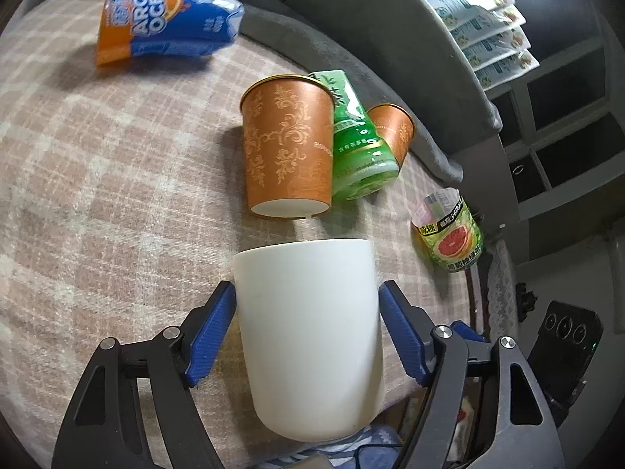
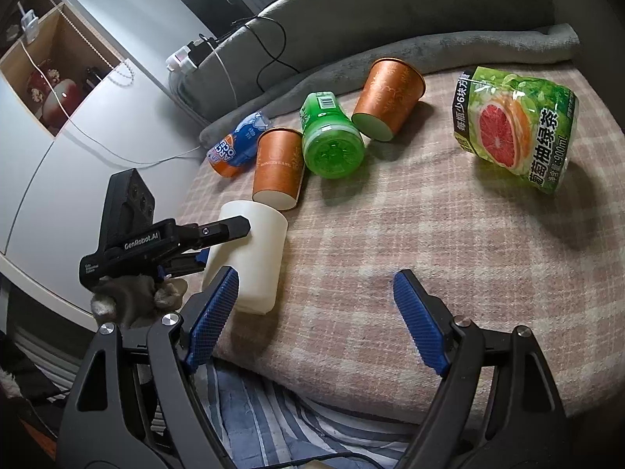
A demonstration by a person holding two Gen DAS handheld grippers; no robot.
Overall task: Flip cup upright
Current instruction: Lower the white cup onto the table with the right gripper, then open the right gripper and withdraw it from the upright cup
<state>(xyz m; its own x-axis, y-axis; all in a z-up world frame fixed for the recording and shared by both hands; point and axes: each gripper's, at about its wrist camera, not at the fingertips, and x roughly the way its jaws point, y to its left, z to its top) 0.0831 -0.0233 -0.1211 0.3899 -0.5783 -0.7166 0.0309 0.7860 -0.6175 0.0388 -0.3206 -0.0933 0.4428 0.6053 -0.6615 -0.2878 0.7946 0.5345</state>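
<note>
A plain white cup (image 1: 310, 336) lies on its side on the checked blanket (image 1: 97, 179), its closed base toward the camera. My left gripper (image 1: 306, 293) stands around it, blue pads (image 1: 215, 324) against both sides. In the right wrist view the same white cup (image 2: 254, 258) lies at the blanket's near left edge with the left gripper (image 2: 230, 230) over it. My right gripper (image 2: 316, 289) is open and empty, to the right of the cup above the blanket (image 2: 390, 234).
Two orange patterned paper cups (image 1: 287, 148) (image 1: 392, 127) lie on their sides with a green bottle (image 1: 357, 148) between them. A grapefruit tea pack (image 1: 451, 234) lies right, a blue-orange pack (image 1: 164, 23) far left. A grey cushion (image 1: 351, 31) borders the back.
</note>
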